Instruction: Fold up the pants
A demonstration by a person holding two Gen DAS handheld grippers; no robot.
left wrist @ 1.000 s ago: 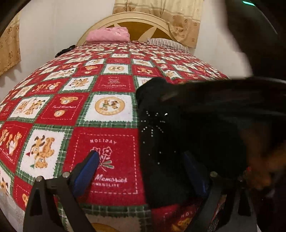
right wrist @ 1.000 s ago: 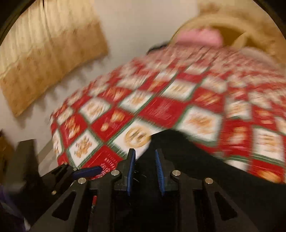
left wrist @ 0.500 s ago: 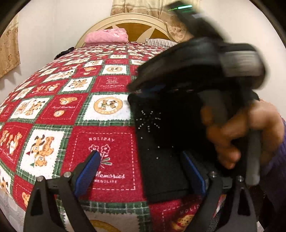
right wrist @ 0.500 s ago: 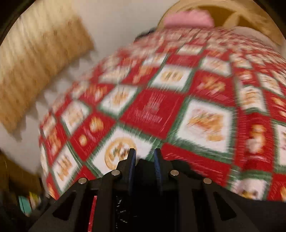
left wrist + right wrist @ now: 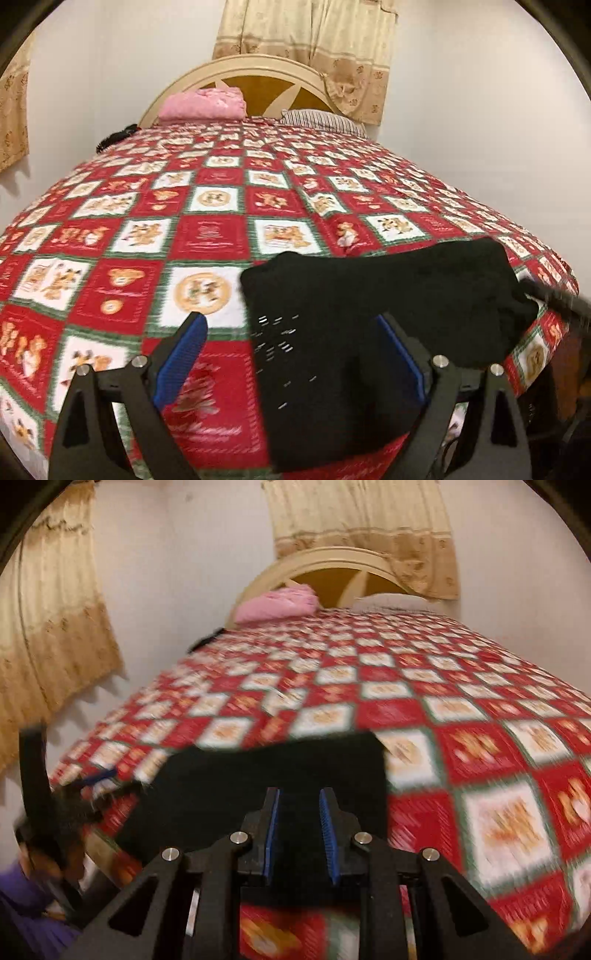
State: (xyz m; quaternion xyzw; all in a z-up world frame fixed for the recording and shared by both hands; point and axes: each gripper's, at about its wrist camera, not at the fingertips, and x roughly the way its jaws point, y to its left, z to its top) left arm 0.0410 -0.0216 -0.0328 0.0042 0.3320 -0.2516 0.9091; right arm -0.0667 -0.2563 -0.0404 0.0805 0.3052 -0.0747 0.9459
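Black pants lie folded in a flat band across the near end of the red checked bedspread. My left gripper stands wide open just above their left part, and its blue pads touch nothing. In the right wrist view the pants stretch leftward from my right gripper. That gripper's jaws stand narrow, with black cloth filling the gap at the pants' near right edge. A blurred dark shape at the pants' right end is the right tool. The left tool's blue pad shows at the far left.
A pink folded cloth and a striped pillow lie by the cream headboard. A black item sits at the bed's far left edge. Beige curtains hang on the walls. A purple sleeve is at lower left.
The right gripper and the hand holding it swept from over the pants to their right end, uncovering them in the left wrist view. The left gripper rose slightly and stayed open.
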